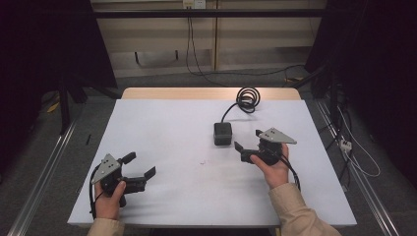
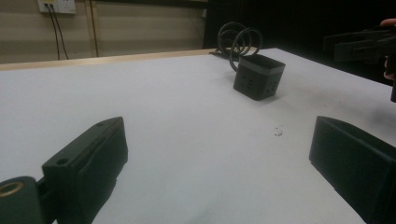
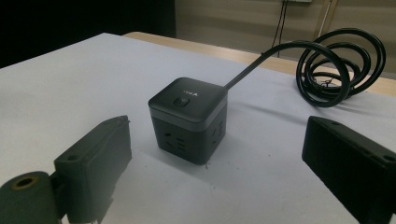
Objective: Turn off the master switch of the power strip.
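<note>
The right gripper [image 1: 250, 142], jaws apart, faces a rigid, smooth socket cube [image 3: 189, 119]; grip its flat sides

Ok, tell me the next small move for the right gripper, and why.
Probably ease the right gripper forward so its jaws straddle the black power cube. The jaws stand open and aimed at the cube, which sits just ahead, untouched, on the white table; the left gripper is farther off.
</note>
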`<act>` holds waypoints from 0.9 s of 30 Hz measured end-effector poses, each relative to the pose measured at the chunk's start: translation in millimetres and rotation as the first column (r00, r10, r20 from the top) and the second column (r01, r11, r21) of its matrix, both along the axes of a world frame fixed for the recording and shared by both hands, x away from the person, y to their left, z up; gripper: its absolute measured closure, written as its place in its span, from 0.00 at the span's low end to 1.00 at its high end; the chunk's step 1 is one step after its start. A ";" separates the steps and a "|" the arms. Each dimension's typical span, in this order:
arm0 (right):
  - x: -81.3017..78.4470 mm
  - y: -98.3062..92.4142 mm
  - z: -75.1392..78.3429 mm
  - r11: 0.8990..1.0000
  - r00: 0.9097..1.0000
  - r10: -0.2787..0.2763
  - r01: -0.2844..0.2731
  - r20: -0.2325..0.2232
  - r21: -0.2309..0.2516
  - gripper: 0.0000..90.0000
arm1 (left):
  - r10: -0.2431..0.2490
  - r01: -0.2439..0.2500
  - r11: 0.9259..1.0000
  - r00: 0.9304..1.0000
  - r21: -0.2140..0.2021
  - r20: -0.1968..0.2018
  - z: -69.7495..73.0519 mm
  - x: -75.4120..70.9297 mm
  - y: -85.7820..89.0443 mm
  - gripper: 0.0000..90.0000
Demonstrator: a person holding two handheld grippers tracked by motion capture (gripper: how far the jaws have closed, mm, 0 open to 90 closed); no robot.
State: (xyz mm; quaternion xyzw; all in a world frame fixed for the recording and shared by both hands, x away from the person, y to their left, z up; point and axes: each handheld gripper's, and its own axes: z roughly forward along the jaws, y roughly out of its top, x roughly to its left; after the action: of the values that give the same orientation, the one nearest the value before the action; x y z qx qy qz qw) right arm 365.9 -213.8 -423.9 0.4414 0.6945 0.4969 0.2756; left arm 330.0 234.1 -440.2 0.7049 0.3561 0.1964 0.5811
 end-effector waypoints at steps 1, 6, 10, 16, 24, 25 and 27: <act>0.7 0.7 0.0 1.000 1.000 0.002 -0.002 0.001 -0.002 0.08 | 0.001 -0.001 1.000 1.000 0.000 0.001 0.0 0.2 0.5 0.05; 4.2 4.2 -0.2 1.000 1.000 0.004 -0.004 -0.002 -0.010 0.08 | 0.001 -0.001 1.000 1.000 0.000 0.002 0.3 0.0 1.0 0.05; 7.0 6.2 0.9 1.000 1.000 0.008 -0.008 0.000 -0.007 0.09 | 0.001 -0.001 1.000 1.000 -0.001 0.000 -0.3 0.3 0.7 0.05; 12.8 8.6 2.8 1.000 1.000 0.011 -0.011 -0.004 -0.004 0.09 | 0.001 -0.001 1.000 1.000 0.001 0.001 -0.2 0.3 1.0 0.05; 17.6 9.9 4.0 1.000 1.000 0.010 -0.010 -0.010 -0.010 0.10 | 0.003 -0.003 1.000 1.000 0.000 -0.005 -0.8 0.2 1.3 0.05; 18.2 9.8 4.1 1.000 1.000 0.009 -0.009 -0.009 -0.008 0.10 | 0.003 -0.003 1.000 1.000 0.000 -0.003 -0.8 0.3 1.4 0.05; 19.5 9.4 4.3 1.000 1.000 0.005 -0.005 -0.012 -0.003 0.11 | 0.003 -0.003 1.000 1.000 -0.001 -0.005 -0.7 0.1 1.2 0.05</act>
State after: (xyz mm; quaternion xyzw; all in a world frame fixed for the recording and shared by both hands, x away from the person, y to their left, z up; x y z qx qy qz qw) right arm 385.4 -204.5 -419.6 0.4425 0.6978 0.4939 0.2708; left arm 330.1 235.3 -440.9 0.7045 0.3585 0.1953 0.5805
